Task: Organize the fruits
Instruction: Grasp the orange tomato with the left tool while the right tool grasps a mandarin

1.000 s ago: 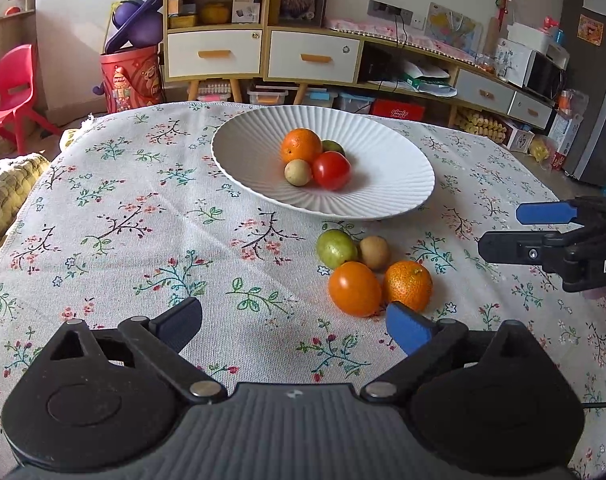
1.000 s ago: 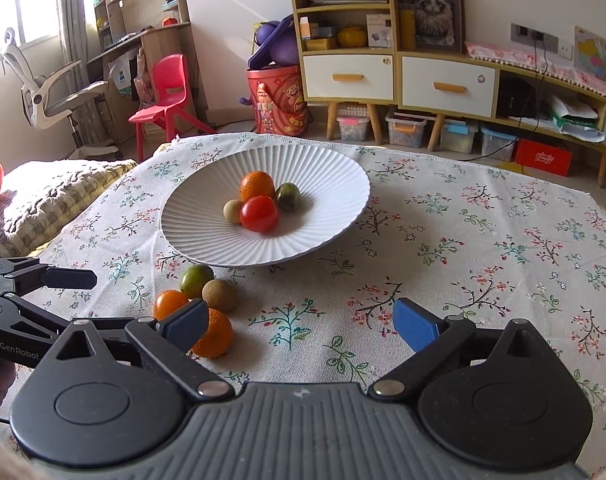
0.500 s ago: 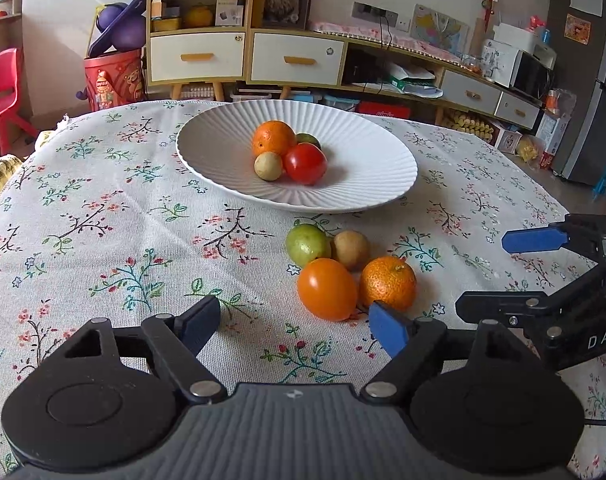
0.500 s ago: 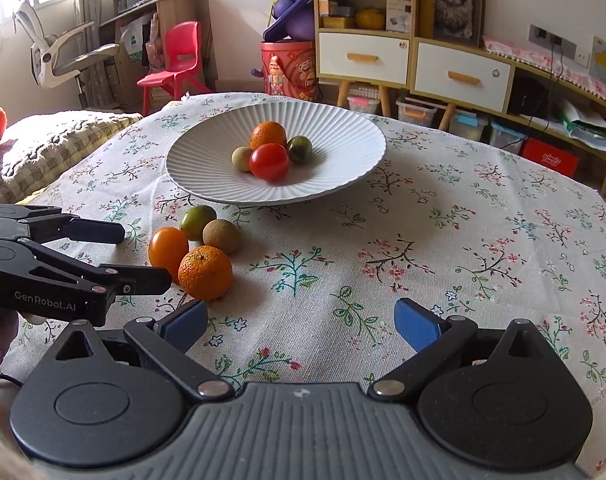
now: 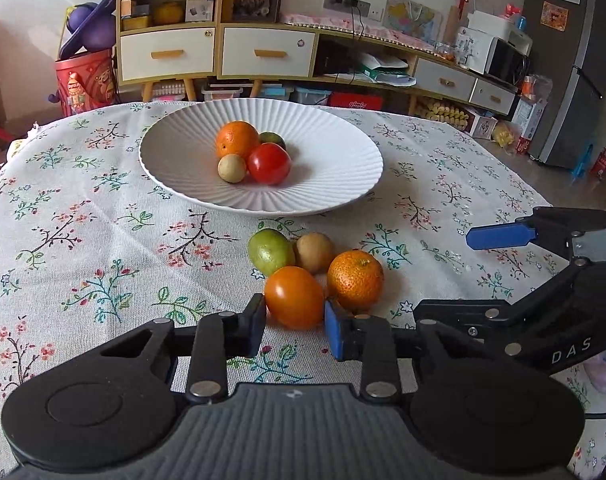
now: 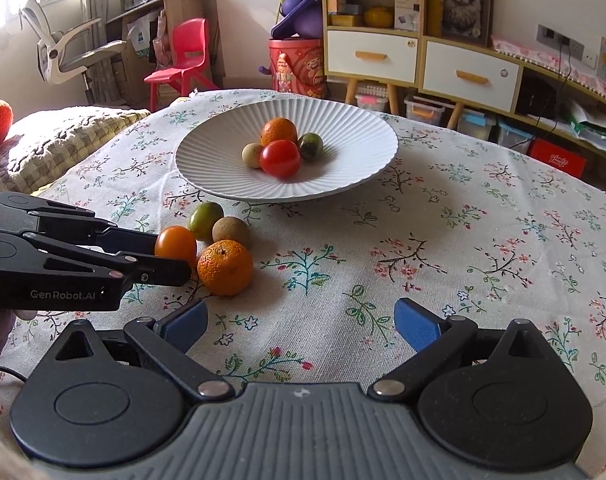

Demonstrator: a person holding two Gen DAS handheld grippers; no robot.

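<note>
The left gripper (image 5: 294,322), low in the centre of the left wrist view, has just been closing its jaws, and its black pad and blue pad now stand against the two sides of a smooth orange tomato-like fruit (image 5: 294,297) that lies on the cloth; whether the pads truly press it the view only suggests, but they look in contact. In the right wrist view the same gripper (image 6: 174,258) comes in from the left edge, its black fingers either side of that fruit (image 6: 176,242).

Just right of the held fruit lies a dimpled orange mandarin (image 5: 355,279), touching or nearly touching it. Behind these two, toward the middle of the frame, sit a green lime-like fruit (image 5: 271,251) and a small brown round fruit (image 5: 315,251), side by side.

The right gripper (image 6: 299,326), at the bottom of its own view, has its blue-padded jaws spread wide with only bare cloth between them; in the left wrist view it (image 5: 459,272) shows at the right edge.

Farther up, in the centre of both views, stands a wide white ribbed plate (image 5: 343,148) holding an orange (image 5: 237,140), a red tomato (image 5: 269,163), a small beige round fruit (image 5: 232,168) and a dark green fruit (image 5: 274,139) clustered together. All rest on a floral-printed tablecloth (image 5: 103,240).
</note>
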